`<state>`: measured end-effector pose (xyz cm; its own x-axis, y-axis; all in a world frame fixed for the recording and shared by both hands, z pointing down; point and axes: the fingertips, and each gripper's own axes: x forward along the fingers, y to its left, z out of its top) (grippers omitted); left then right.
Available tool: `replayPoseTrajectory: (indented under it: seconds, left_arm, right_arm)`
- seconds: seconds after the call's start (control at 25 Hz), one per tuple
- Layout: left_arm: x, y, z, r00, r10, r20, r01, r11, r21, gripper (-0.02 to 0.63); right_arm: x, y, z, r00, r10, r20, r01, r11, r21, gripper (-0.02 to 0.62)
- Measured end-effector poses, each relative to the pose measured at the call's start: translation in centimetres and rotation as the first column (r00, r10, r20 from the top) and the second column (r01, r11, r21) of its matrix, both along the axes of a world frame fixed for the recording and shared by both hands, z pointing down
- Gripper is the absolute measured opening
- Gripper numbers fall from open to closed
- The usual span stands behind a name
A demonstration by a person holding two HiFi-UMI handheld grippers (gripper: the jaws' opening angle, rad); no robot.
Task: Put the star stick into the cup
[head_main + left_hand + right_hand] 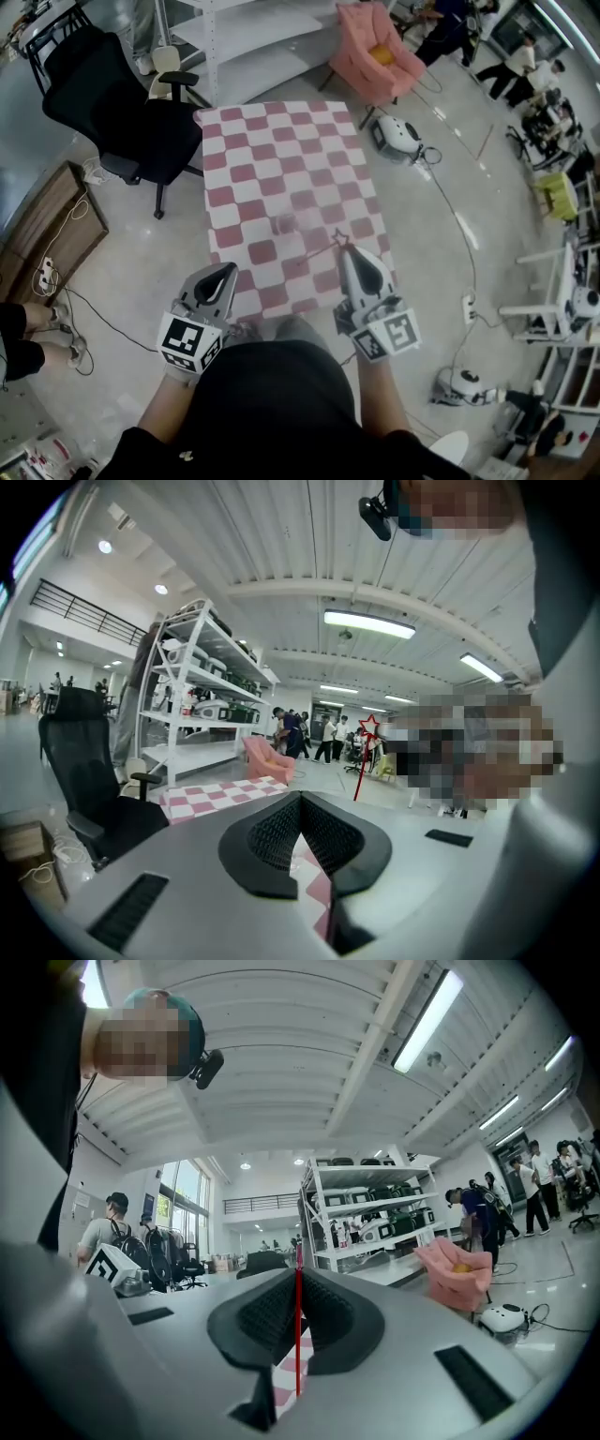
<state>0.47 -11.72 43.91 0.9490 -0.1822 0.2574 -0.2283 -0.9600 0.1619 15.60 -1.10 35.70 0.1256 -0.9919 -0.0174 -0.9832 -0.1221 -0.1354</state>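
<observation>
A clear cup (285, 223) stands near the middle of the red-and-white checkered table (281, 150). My right gripper (347, 253) hovers over the table's near right part, shut on the thin red star stick (338, 238). The star sits just past its fingertips. In the right gripper view the stick (298, 1335) runs straight up between the closed pads of the right gripper (298, 1277). The left gripper view shows the star (369, 727) upright to the right. My left gripper (227, 271) (300, 803) hangs over the near left edge, shut on nothing.
A black office chair (122, 108) stands left of the table and a pink armchair (375, 52) behind it. A white device (398, 136) with a cable lies on the floor to the right. A wooden crate (47, 225) sits at the left, and people stand far right.
</observation>
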Motion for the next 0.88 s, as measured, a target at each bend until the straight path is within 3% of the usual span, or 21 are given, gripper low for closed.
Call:
replayPoseTrajectory:
  seconds: [0.44, 0.88]
  left_arm:
    - [1.3, -0.6, 0.3, 0.974, -0.220, 0.050, 0.220, 0.975, -0.008, 0.041]
    - [-0.3, 0.3, 2.5, 0.898, -0.416, 0.143, 0.421, 0.907, -0.006, 0.041]
  right_arm:
    - [6.1, -5.3, 2.3, 0.985, -0.172, 0.002, 0.172, 0.985, -0.021, 0.028]
    - [7.8, -10.1, 9.9, 0.943, -0.333, 0.018, 0.332, 0.936, -0.115, 0.028]
